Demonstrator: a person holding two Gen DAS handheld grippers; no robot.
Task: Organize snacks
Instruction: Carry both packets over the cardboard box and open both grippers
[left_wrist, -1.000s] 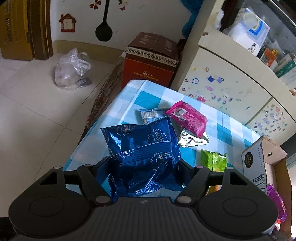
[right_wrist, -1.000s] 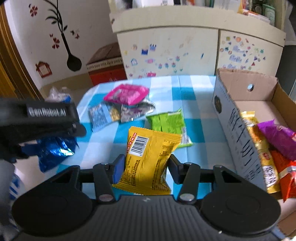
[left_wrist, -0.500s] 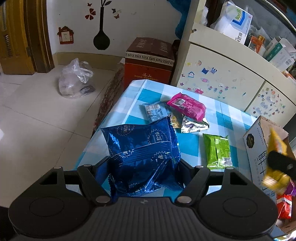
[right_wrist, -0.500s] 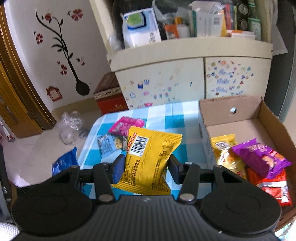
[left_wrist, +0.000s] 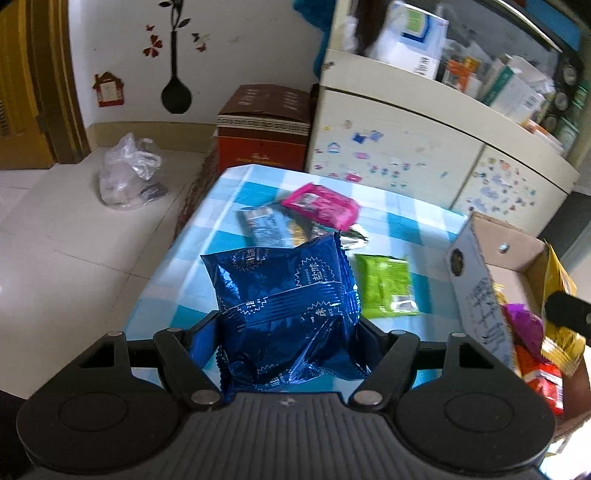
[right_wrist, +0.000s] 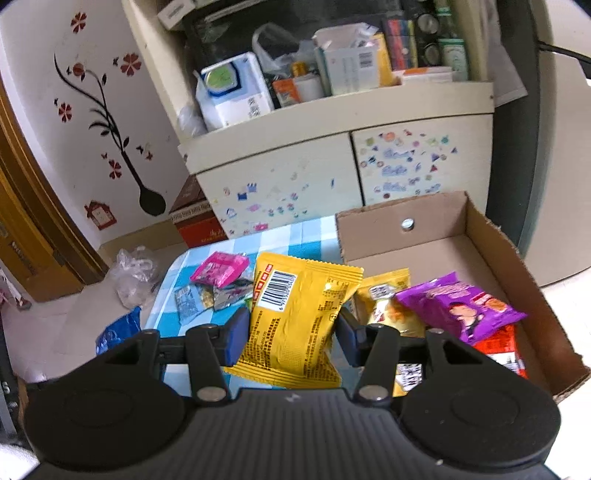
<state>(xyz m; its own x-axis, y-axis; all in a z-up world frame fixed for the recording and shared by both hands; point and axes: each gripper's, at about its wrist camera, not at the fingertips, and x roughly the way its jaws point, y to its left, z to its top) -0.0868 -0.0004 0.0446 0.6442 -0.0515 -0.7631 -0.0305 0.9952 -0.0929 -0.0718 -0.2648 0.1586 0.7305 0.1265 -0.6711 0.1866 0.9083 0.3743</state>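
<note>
My left gripper is shut on a blue snack bag and holds it above the near edge of the blue-checked table. My right gripper is shut on a yellow snack bag, held above the left wall of the cardboard box. The yellow bag also shows in the left wrist view, over the box. Inside the box lie a purple bag, a yellow bag and a red bag. On the table lie a pink bag, a green bag and a light blue packet.
A cream cabinet with stickers and cluttered shelves stands behind the table. A red-brown box and a clear plastic bag sit on the tiled floor to the left. A wooden door frame is at far left.
Both grippers have risen with their bags. The right gripper has carried the yellow bag to the right, from above the table to above the box's left side.
</note>
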